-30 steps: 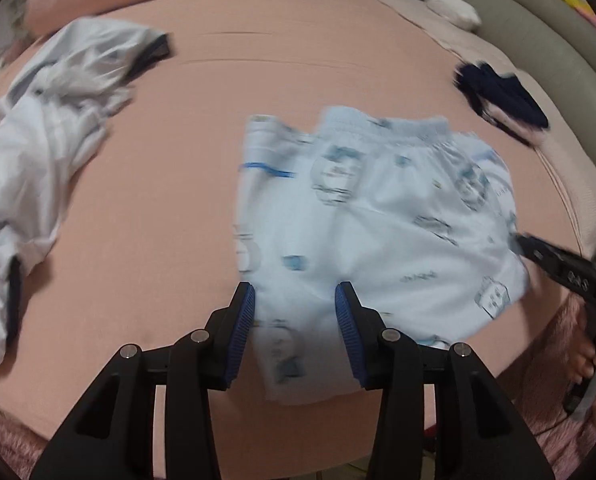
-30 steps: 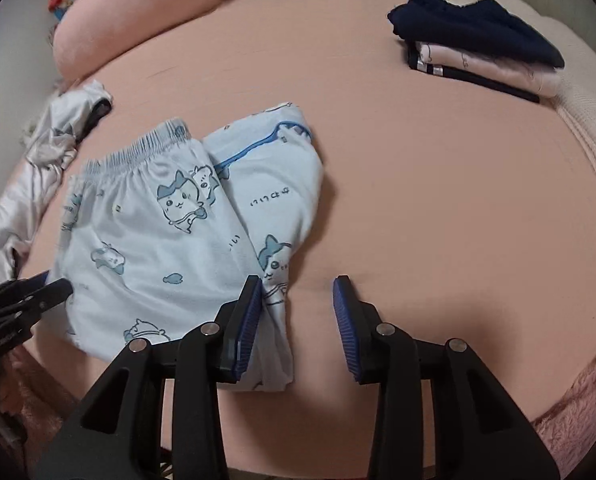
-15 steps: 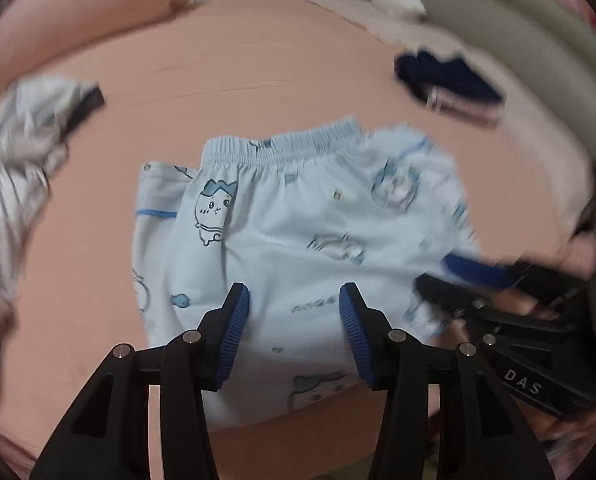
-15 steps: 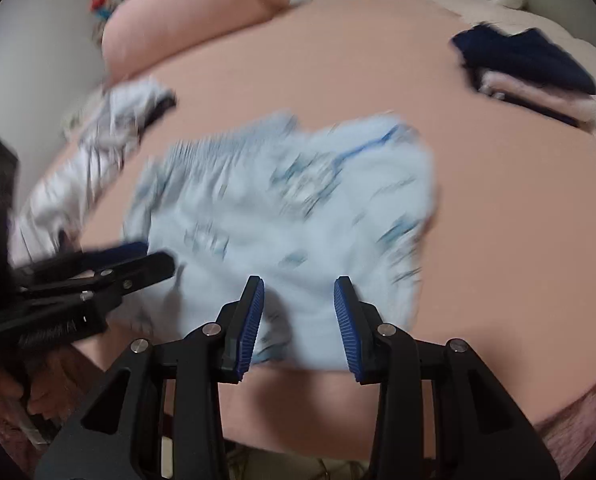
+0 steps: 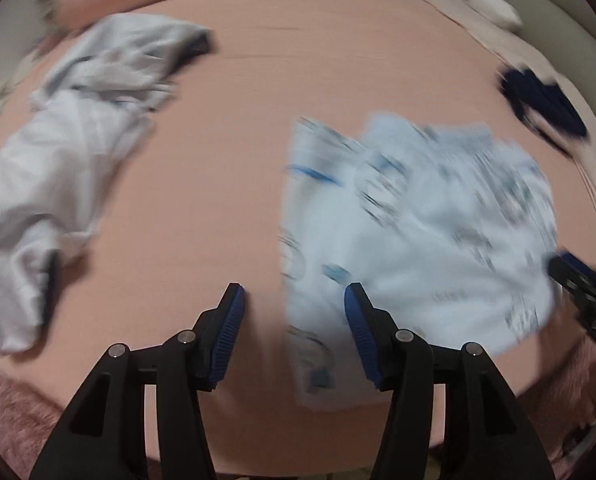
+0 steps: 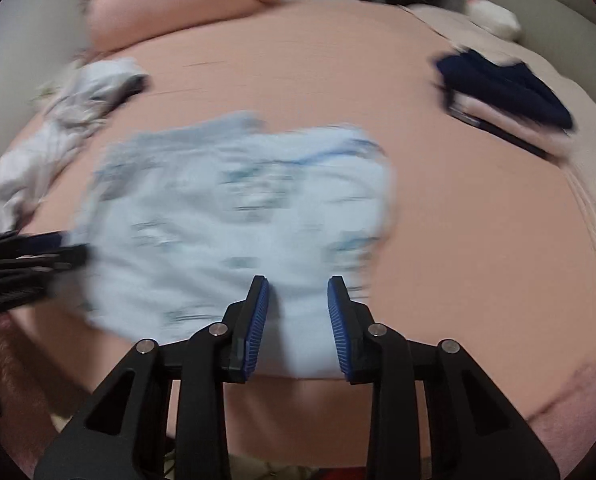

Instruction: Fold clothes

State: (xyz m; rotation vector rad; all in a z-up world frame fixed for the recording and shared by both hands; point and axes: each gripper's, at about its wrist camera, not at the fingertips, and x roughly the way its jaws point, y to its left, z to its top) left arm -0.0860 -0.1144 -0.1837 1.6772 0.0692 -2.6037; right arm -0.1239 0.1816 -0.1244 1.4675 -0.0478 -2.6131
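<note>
Pale blue printed shorts (image 6: pixel 233 220) lie blurred on the pink bed (image 6: pixel 458 240); left gripper (image 5: pixel 293 320) widening, right gripper (image 6: pixel 298 312) narrowing, both gaping, empty

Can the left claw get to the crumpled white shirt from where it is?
Probably yes. The left claw hangs open over bare pink bed, and the white shirt lies off to its side with nothing between them. The blue shorts are on the other side.
</note>
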